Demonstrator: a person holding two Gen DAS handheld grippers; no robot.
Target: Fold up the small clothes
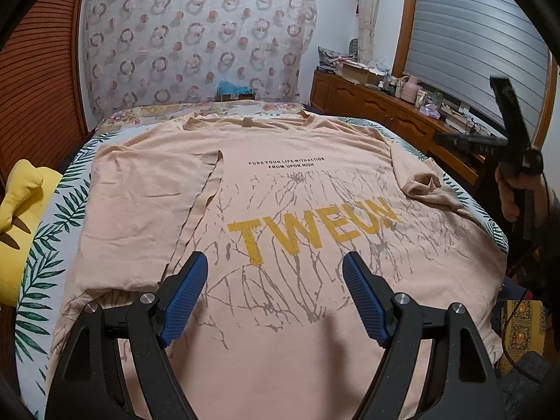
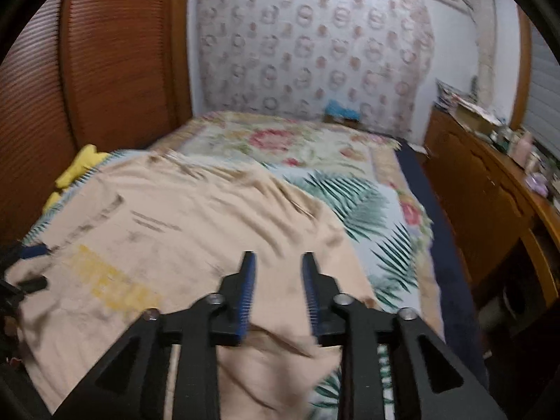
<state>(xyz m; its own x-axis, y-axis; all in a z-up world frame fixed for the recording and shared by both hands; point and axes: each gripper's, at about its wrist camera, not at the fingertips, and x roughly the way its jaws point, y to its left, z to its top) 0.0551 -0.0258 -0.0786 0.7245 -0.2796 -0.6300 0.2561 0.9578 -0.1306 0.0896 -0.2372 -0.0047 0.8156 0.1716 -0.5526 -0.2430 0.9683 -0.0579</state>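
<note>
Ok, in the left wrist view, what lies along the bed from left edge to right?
Yellow plush → leaf-print sheet → folded-in left side of the T-shirt → yellow TWEUN print → crumpled right sleeve → hand holding the right gripper's handle.

One peach T-shirt [image 1: 280,217] lies at frame centre on one leaf-print bedspread [image 1: 45,245], and one yellow plush toy [image 1: 17,217] sits at the left edge. Two grippers are counted: the left gripper [image 1: 274,276] at lower centre, the right gripper [image 2: 278,273] likewise in its own view, each with two blue-padded fingers. One wooden cabinet [image 1: 378,105] stands upper right; the items on it are too small to count.
</note>
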